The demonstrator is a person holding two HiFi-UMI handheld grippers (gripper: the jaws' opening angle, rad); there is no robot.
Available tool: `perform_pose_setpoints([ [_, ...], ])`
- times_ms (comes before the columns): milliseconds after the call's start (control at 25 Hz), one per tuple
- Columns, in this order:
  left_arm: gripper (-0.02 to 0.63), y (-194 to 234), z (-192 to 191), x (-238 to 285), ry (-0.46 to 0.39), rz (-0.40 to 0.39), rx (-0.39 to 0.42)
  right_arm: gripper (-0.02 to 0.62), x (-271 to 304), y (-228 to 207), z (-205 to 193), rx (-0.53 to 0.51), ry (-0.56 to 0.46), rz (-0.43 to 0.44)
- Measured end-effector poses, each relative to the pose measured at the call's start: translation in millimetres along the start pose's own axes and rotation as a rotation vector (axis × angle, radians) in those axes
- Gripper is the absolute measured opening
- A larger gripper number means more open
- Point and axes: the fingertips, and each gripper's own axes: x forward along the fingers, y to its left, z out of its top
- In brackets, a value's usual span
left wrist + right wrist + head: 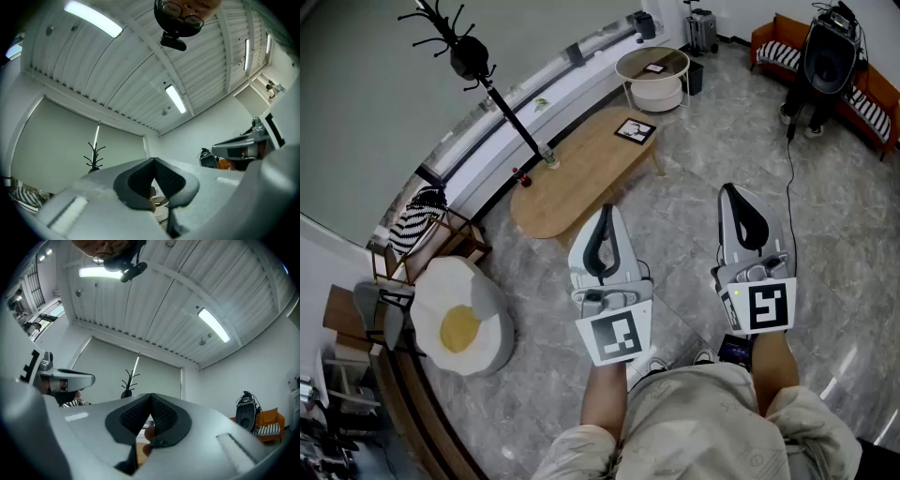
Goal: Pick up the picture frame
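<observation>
The picture frame (635, 130), dark with a white mat, lies flat at the far end of a long oval wooden table (572, 183). Both grippers hang over the grey floor, short of the table and apart from the frame. My left gripper (607, 211) points toward the table's near end, its jaws closed together with nothing between them. My right gripper (728, 190) is further right over bare floor, also shut and empty. In the left gripper view (153, 160) and the right gripper view (150, 395) the pads meet at the tips, aimed above level at wall and ceiling.
A black coat rack (469, 56) stands by the table's left side. Beyond the table is a round white side table (653, 80) with a small frame on it. An egg-shaped cushion (459, 328) lies at left, and a speaker on a stand (828, 56) and an orange sofa (867, 98) at right.
</observation>
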Motion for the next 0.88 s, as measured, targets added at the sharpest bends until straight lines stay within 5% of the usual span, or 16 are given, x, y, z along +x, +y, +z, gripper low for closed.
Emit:
perform_pose_setpoints([
  [880,0.005,-100,-6,18,0.016,-0.005,-0.030,0.002,-43,-83,-18,0.052,-0.003,-0.025],
])
